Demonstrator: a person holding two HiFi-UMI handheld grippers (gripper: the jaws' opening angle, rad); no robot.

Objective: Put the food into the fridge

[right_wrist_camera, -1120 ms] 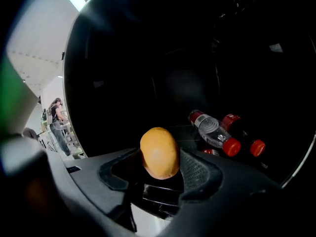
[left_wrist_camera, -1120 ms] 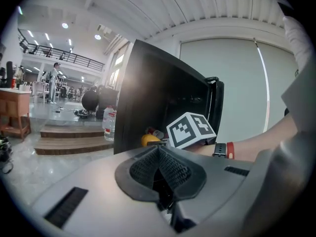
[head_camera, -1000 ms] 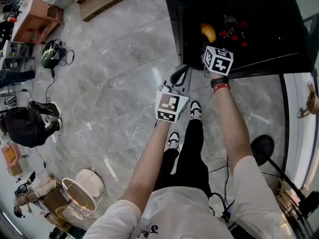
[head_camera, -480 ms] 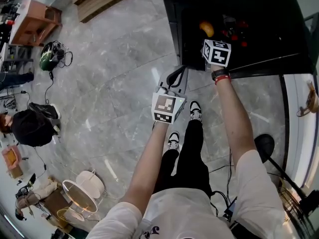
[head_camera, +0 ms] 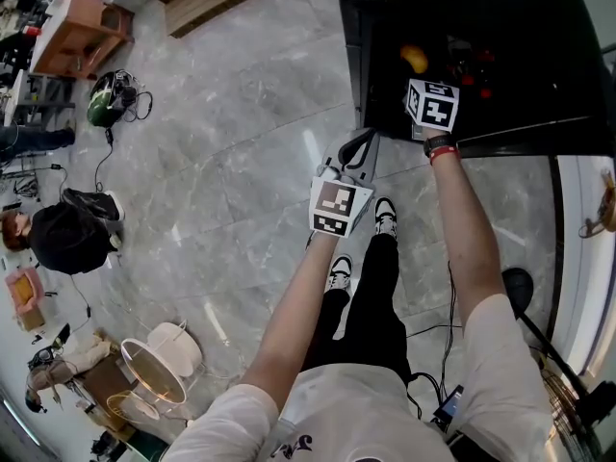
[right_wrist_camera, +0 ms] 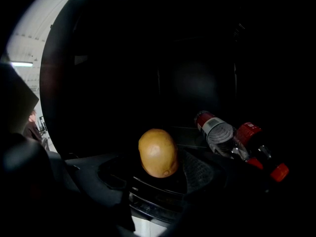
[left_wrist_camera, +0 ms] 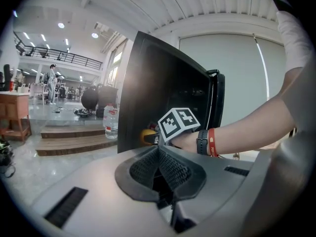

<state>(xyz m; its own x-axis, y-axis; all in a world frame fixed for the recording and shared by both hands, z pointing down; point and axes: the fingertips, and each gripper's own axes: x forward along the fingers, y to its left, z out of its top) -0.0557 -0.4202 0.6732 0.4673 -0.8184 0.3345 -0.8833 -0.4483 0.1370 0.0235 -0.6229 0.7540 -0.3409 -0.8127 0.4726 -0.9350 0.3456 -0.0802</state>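
Observation:
A yellow-brown potato (right_wrist_camera: pixel 158 153) rests on a shelf inside the dark fridge (head_camera: pixel 539 27), between the jaws of my right gripper (right_wrist_camera: pixel 157 173). Those jaws have just been opening and stand wide, with a dark gap beside the potato on the left. In the head view the right gripper (head_camera: pixel 420 73) reaches into the fridge toward the potato (head_camera: pixel 414 58). My left gripper (head_camera: pixel 356 152) hangs outside, in front of the fridge's lower left corner. The left gripper (left_wrist_camera: pixel 159 149) is shut with nothing in it. The potato (left_wrist_camera: pixel 147 136) peeks out beside the right hand's marker cube.
Two red-capped bottles (right_wrist_camera: pixel 217 132) (right_wrist_camera: pixel 259 152) lie on the shelf right of the potato. On the grey stone floor are a white fan (head_camera: pixel 154 369), a person in black (head_camera: pixel 67 239), a green helmet (head_camera: pixel 106 99) and a wooden desk (head_camera: pixel 72 32). A water bottle (left_wrist_camera: pixel 111 122) stands on steps.
The right gripper has pushed a little deeper into the fridge with the potato between its jaws. The head view has swung slightly. The left gripper has stayed where it was.

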